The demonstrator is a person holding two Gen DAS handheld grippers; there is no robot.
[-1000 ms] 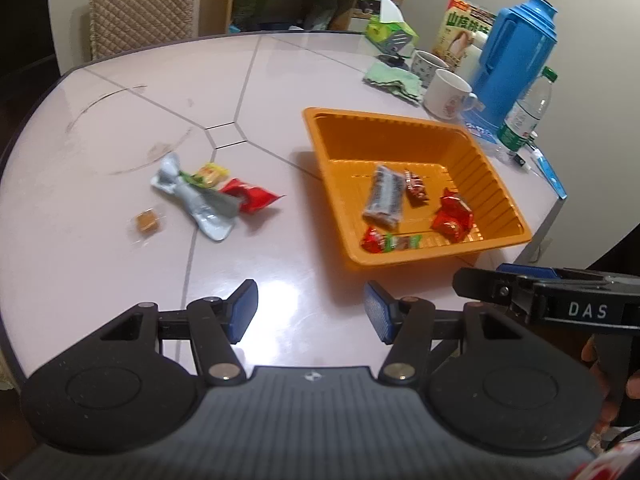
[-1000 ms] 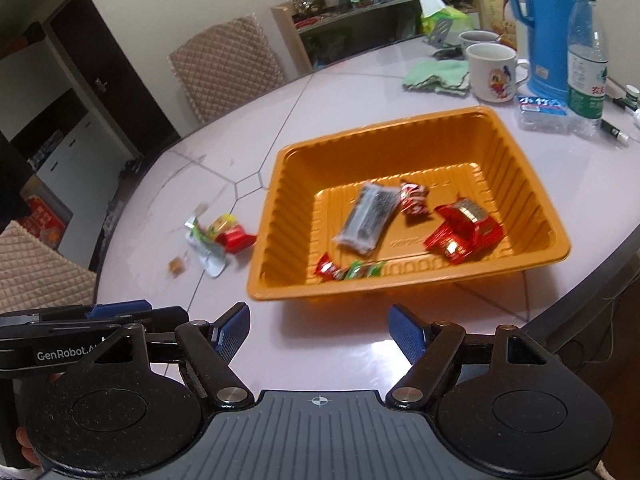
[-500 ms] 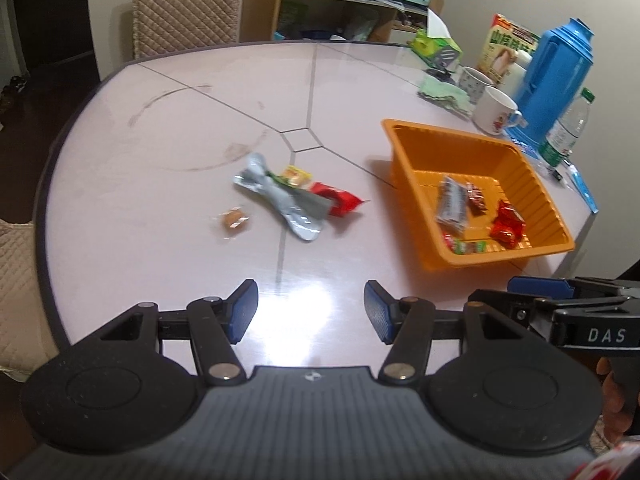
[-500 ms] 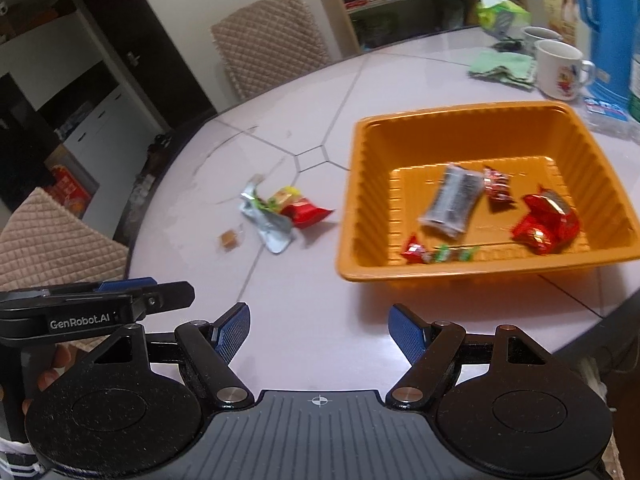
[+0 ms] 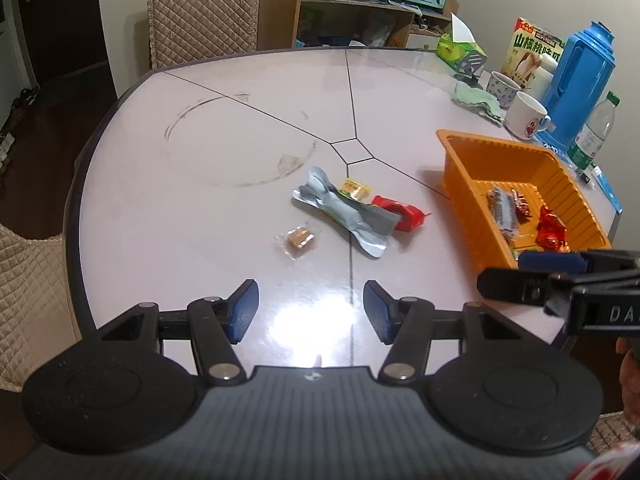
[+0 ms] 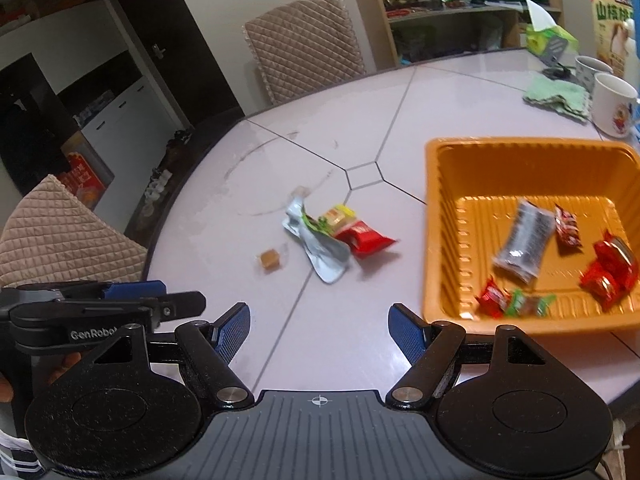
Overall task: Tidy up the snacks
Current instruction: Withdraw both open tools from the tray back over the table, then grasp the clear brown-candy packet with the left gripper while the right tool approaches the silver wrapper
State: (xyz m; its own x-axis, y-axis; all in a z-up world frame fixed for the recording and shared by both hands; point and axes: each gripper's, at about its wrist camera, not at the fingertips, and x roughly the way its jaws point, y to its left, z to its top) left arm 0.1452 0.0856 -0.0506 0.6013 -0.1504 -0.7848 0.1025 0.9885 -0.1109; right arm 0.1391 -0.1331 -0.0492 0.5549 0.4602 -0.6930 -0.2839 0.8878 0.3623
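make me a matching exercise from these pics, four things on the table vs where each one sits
Things:
1. silver wrapper
2. small brown candy
3. grey packet
4. white mug

Places:
A. inside the orange tray
B. beside the blue thermos
C. alone on the table, nearest the left tongs
D. lying across the red packet

Pairs: 1-D, 2-C, 3-A, 4-B
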